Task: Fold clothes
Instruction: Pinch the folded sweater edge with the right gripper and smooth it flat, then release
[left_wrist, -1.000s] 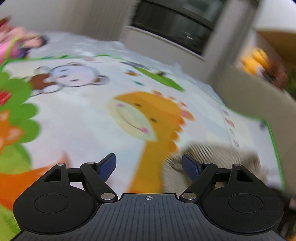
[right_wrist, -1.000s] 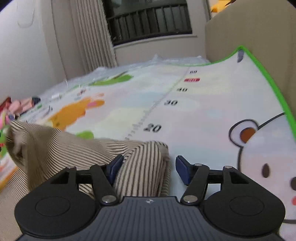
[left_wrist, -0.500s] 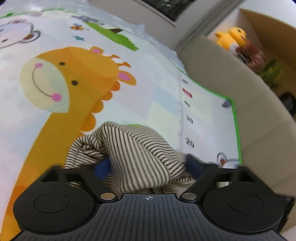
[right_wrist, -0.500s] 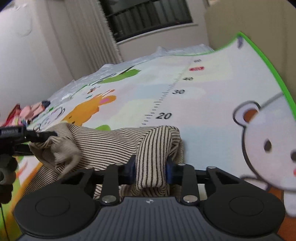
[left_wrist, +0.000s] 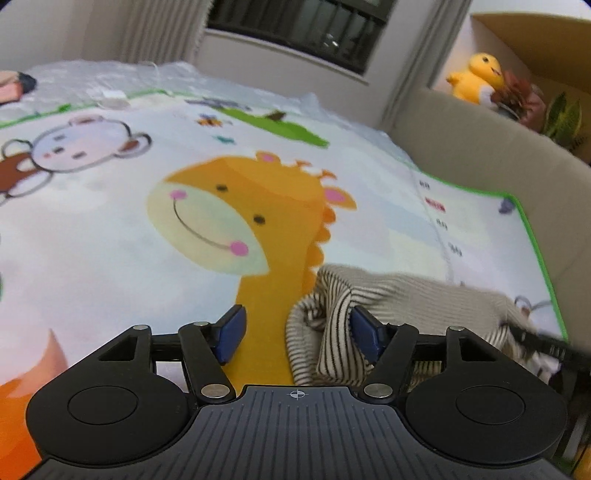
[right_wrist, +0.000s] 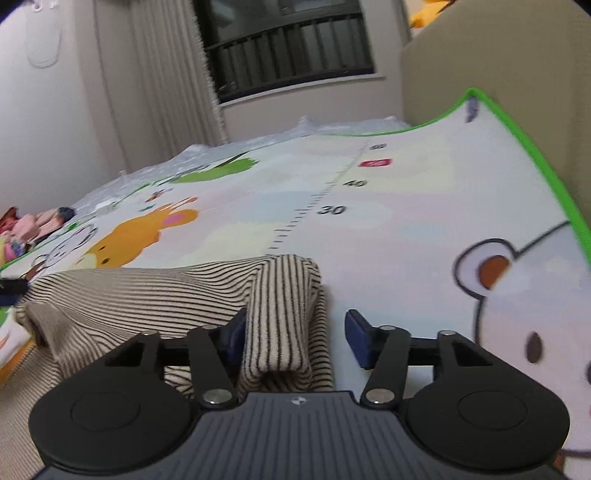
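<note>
The left gripper (left_wrist: 295, 328) is wide open, with the striped shirt (left_wrist: 388, 302) bunched at its three o'clock on the play mat (left_wrist: 110, 240). The right gripper (right_wrist: 297, 338) is wide open too — the shirt's fold (right_wrist: 284, 314) stands loose between its fingers and could flop open.

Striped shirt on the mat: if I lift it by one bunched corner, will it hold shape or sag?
The striped shirt will probably sag: it lies in soft rumpled folds. It looks thin and light. A fold stands between the open fingers of the right claw, so a pinch there may catch several layers.
</note>
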